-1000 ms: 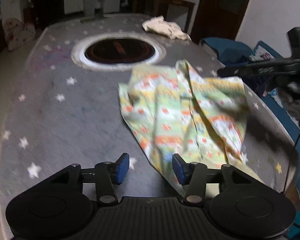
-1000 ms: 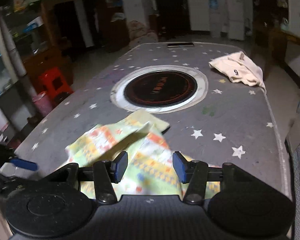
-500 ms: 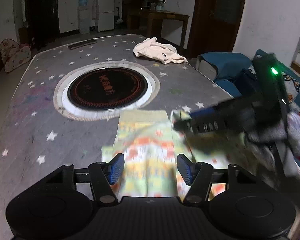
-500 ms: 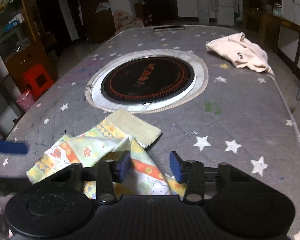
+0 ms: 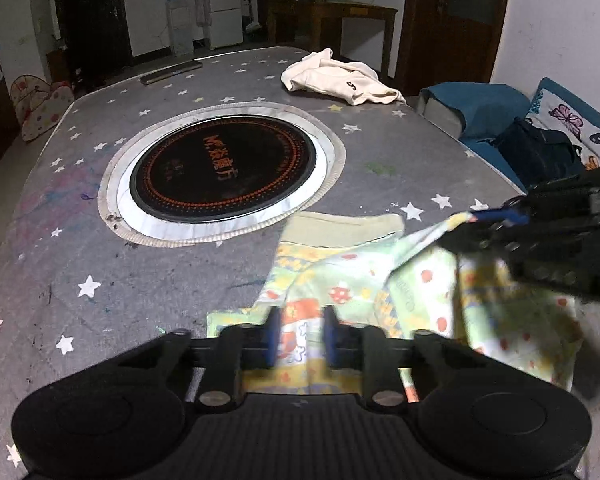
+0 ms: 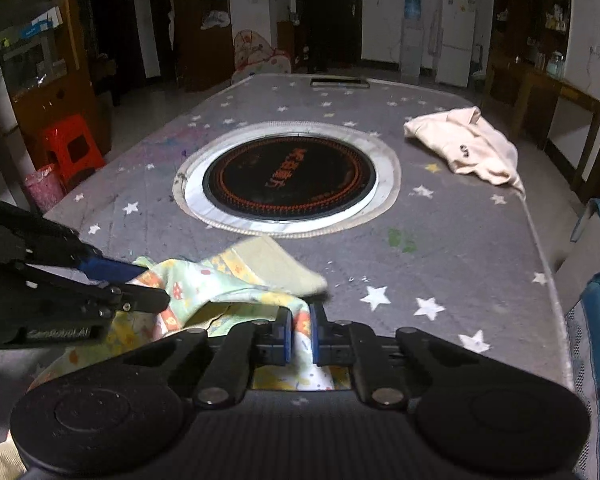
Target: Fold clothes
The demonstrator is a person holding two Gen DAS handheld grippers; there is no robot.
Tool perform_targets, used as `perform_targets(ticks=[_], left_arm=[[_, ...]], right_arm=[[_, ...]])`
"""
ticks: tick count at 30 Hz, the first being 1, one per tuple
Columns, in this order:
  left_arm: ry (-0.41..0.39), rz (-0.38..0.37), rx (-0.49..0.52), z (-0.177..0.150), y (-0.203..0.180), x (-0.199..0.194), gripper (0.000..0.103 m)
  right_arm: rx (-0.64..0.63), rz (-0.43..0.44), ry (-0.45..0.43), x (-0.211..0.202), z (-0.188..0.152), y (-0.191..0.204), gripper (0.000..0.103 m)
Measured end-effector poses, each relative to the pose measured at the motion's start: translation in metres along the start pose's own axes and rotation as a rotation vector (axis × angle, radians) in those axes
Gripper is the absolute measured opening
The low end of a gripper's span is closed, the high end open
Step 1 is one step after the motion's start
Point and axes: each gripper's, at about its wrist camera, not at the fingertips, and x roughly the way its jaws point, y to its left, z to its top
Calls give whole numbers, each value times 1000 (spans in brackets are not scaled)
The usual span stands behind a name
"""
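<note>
Left wrist view: left tongs (image 5: 298,342) clamp the pale green cartoon-print garment (image 5: 364,280), which lies just near-side of the round black inset cooktop (image 5: 224,172) on the grey star-patterned surface (image 5: 60,240). Right wrist view: right tongs (image 6: 299,334) pinch the same garment (image 6: 220,276); a cream garment (image 6: 464,144) lies beyond the cooktop's right.

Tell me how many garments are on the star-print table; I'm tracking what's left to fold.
2. The green-and-yellow cartoon-print garment lies at the near edge, pinched by both the left gripper and right gripper. The cream garment lies crumpled at the far right corner. Others could be out of view.
</note>
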Motion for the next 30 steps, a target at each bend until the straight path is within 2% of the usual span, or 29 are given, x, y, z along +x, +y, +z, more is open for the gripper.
perform_targets(ticks=[4, 12, 18, 30], left_arm=[[-22, 12, -5, -3, 5, -9, 9], [-57, 45, -99, -18, 38, -33, 7], [-83, 65, -175, -38, 66, -56, 7], [-23, 79, -271, -100, 100, -92, 6]], right_arm=[[0, -17, -36, -20, -2, -6, 7], [42, -73, -91, -66, -19, -33, 7], [71, -127, -107, -103, -45, -50, 7], [200, -278, -75, -139, -99, -85, 7]])
